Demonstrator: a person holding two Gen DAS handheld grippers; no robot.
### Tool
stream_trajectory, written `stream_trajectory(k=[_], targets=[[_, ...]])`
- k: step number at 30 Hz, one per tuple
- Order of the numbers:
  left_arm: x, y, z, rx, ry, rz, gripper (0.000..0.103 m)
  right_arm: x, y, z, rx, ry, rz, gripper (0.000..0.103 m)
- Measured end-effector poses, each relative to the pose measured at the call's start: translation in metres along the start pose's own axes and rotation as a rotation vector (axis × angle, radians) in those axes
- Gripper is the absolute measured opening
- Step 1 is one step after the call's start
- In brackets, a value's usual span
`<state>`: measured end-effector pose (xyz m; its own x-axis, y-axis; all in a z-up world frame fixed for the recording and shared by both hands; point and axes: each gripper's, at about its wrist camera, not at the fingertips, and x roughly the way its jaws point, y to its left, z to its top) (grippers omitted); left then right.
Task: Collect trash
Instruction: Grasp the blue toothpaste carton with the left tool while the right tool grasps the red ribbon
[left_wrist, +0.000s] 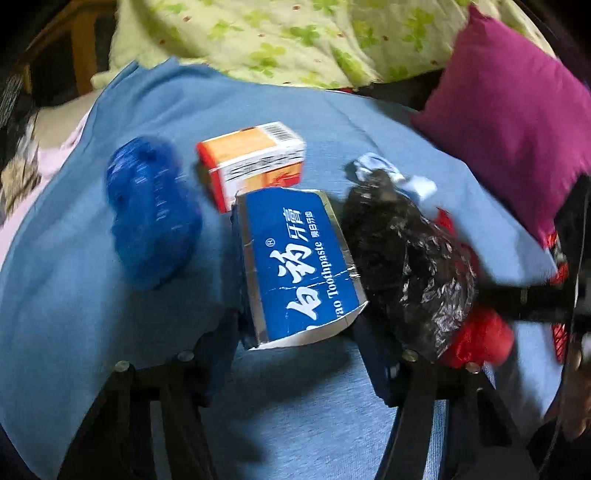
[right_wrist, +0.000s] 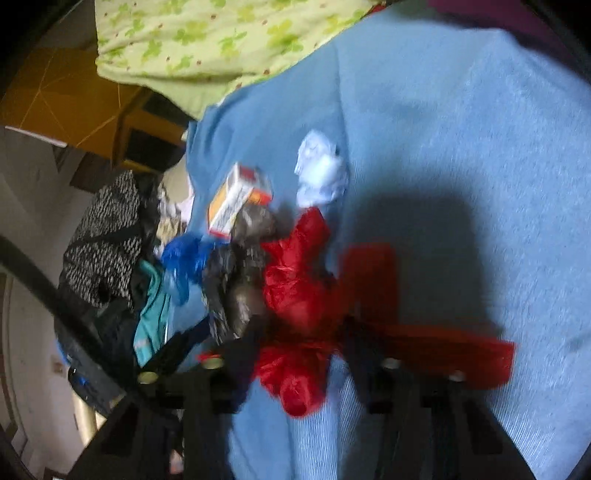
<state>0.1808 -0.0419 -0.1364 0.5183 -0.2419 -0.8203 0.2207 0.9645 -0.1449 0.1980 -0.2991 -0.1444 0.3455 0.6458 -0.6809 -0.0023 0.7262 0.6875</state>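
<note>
Hand-held gripper on the left (left_wrist: 299, 325) stood partly open with the blue cardboard toothpaste box (left_wrist: 295, 266) between its two dark fingers; the fingers flanked the near end of the box, and whether the pads pressed on it could not be told from the left wrist view; the box's long axis ran almost straight away from that hand-held gripper, toward the orange-and-white small carton (left_wrist: 255, 162) lying just beyond its far end. All of this trash lay on a light blue cloth (left_wrist: 74, 295) spread over what looked like a bed, with a green floral quilt (left_wrist: 277, 37) and a magenta pillow (left_wrist: 517, 140) at the far side. A crumpled dark blue plastic bag (left_wrist: 151, 218) lay to the left of the box, apart from it; a crumpled black plastic bag (left_wrist: 406, 266) lay touching its right side, with a wad of white tissue (left_wrist: 388, 173) behind it.

The right hand-held gripper (right_wrist: 299, 354) was nearly closed about a crumpled red plastic bag (right_wrist: 291, 295); the bag bulged between and below the fingers, so it appeared gripped, though motion blur softened the contact.

Judged from this, the left hand was the nearer to the box and already aligned with its length; closing across its narrow width would suit, since the open cardboard might crush under a hard squeeze.
</note>
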Motion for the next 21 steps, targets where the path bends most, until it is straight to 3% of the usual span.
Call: stream_trajectory(k=[6,13,14,15,16,18,20,21], targets=[[-0.015,0.021,-0.007,-0.034,0.012,-0.002,0.060,0.001,0.009,-0.021,-0.065,0.054,-0.034,0.033],[-0.044,0.019,-0.028,0.044,0.015,-0.019,0.063,-0.024,0.023,-0.034,-0.182,-0.011,-0.110,0.037],[-0.047,0.019,-0.030,0.050,0.010,-0.018,0.064,-0.029,0.024,-0.033,-0.183,-0.029,-0.106,0.041],[-0.050,0.019,-0.030,0.054,0.006,-0.015,0.065,-0.032,0.026,-0.032,-0.177,-0.053,-0.099,0.064],[-0.053,0.020,-0.028,0.058,-0.006,-0.013,0.067,-0.036,0.026,-0.030,-0.167,-0.088,-0.108,0.078],[-0.058,0.020,-0.028,0.050,-0.035,-0.011,0.074,-0.041,0.029,-0.028,-0.170,-0.150,-0.128,0.078],[-0.058,0.019,-0.025,0.041,-0.046,-0.012,0.074,-0.037,0.033,-0.025,-0.186,-0.164,-0.150,0.075],[-0.056,0.019,-0.022,0.034,-0.043,-0.020,0.074,-0.032,0.033,-0.025,-0.185,-0.156,-0.179,0.064]])
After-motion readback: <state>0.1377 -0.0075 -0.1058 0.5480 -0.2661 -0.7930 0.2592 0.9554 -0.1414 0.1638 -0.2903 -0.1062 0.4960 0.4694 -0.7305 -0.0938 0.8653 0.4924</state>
